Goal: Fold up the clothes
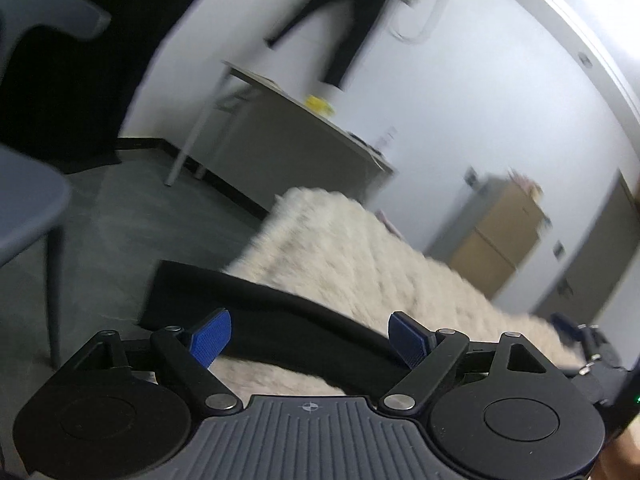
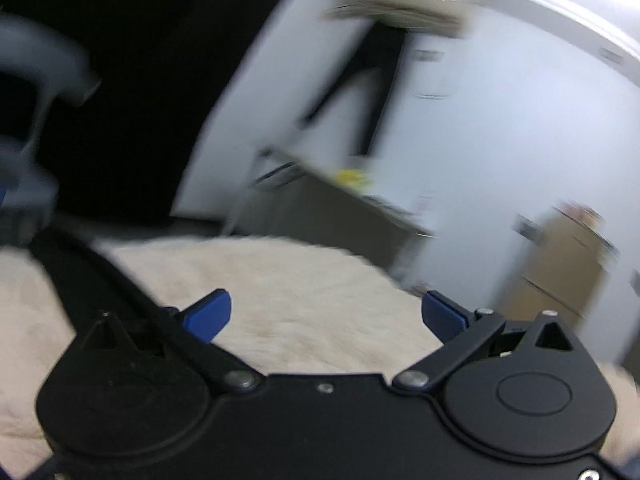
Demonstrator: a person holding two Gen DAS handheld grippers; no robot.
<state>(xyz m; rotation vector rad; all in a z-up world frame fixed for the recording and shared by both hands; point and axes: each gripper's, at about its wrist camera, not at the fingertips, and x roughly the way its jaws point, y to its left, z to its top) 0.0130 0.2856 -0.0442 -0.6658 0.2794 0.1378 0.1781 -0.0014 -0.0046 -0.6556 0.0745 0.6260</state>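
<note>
left gripper agape | right gripper agape | black garment — overhangs rug edge

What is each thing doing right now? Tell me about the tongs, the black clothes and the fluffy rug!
Left tongs: open, holding nothing, over the black garment.
Right tongs: open, holding nothing, over the rug.
Black garment: lying on the rug, one end reaching past its edge.
Fluffy cream rug: spread flat.
Black clothing on the wall: hanging, blurred.
</note>
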